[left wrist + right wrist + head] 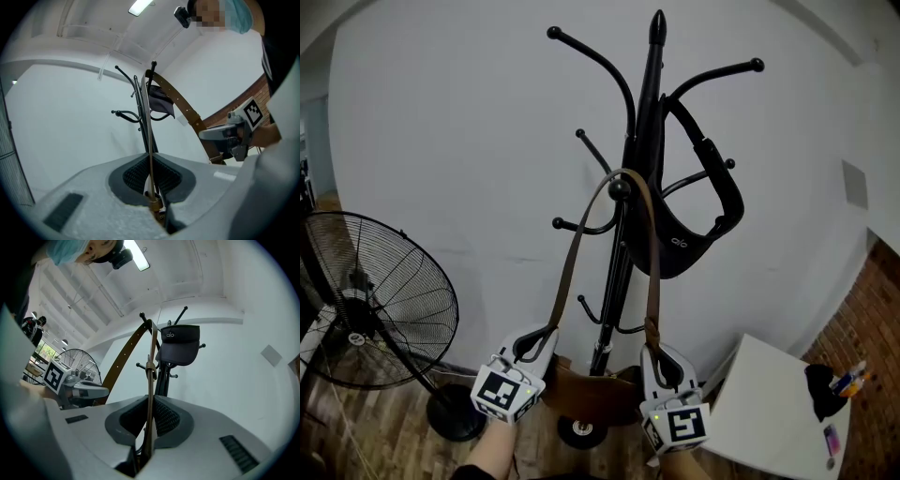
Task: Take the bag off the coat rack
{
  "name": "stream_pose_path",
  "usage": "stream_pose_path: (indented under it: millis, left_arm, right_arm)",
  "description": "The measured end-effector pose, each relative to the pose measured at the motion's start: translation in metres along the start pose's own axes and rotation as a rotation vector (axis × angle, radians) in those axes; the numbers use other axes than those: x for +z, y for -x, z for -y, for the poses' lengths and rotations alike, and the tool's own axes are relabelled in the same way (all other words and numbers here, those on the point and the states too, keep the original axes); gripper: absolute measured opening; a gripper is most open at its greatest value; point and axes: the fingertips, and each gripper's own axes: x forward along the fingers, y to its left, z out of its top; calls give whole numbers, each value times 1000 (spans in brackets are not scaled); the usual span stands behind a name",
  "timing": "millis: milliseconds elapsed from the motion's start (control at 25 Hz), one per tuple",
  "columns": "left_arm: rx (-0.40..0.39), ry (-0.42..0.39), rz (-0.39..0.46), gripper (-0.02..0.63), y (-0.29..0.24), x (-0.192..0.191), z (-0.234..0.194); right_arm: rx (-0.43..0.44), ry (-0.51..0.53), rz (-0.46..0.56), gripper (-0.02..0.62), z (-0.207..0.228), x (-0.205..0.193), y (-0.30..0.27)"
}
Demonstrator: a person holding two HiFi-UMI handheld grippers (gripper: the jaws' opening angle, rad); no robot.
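Note:
A brown bag [592, 394] hangs low in front of the black coat rack [642, 141]. Its brown strap [649, 253] loops over a ball-tipped hook [621, 188]. My left gripper [542, 336] is shut on the strap's left run just above the bag. My right gripper [655, 351] is shut on the right run near its buckle. In the left gripper view the strap [150, 154] runs up from between the closed jaws of the left gripper [151, 187] to the rack [140, 105]. The right gripper view shows the strap [151, 376] pinched in the right gripper [149, 427].
A black visor cap [694, 230] hangs on another hook of the rack. A black floor fan [366, 300] stands at the left. At the lower right a white table [764, 394] carries a dark item and pens. A white wall is close behind, and brick shows at the right.

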Motion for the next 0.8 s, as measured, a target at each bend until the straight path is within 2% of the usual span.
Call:
stream_pose_path:
  millis: [240, 800]
  left_arm:
    - [37, -27, 33, 18, 7, 23, -6]
    - [175, -60, 15, 18, 51, 42, -9]
  right_arm:
    - [40, 7, 44, 28, -3, 19, -5]
    - [159, -21, 130, 28, -21, 46, -3]
